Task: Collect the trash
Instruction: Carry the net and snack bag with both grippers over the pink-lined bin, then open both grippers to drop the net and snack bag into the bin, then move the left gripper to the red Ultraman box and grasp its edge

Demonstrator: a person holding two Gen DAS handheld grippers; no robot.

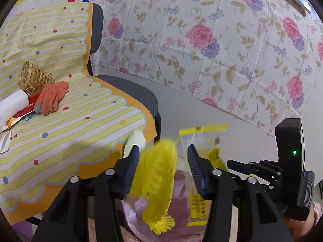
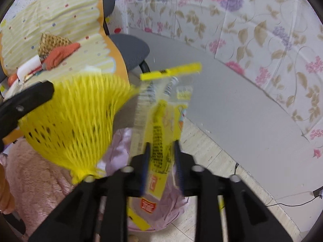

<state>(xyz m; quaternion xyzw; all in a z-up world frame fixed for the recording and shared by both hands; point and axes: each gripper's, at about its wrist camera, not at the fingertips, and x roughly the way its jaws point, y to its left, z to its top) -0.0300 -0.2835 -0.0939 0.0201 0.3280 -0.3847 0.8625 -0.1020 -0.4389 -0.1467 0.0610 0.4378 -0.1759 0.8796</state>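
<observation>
A yellow foam net sleeve [image 1: 155, 177] hangs blurred between the jaws of my left gripper [image 1: 162, 157], which stand wide with a gap on the right side, so the gripper is open. In the right wrist view the same net [image 2: 80, 121] spreads out at left. A clear plastic wrapper with yellow print [image 2: 161, 121] stands between the fingers of my right gripper [image 2: 162, 147], blurred and loose; the jaws are parted. Below both lies the open mouth of a pink trash bag [image 1: 181, 211], also seen as pink bag [image 2: 121, 141].
A grey office chair [image 1: 129, 88] draped in a striped yellow cloth [image 1: 80, 121] holds an orange glove [image 1: 52, 98], a woven basket [image 1: 34, 76] and a white foam block [image 1: 12, 102]. Floral sheet [image 1: 222, 50] covers the wall. Pink fluffy fabric [image 2: 40, 177] lies at lower left.
</observation>
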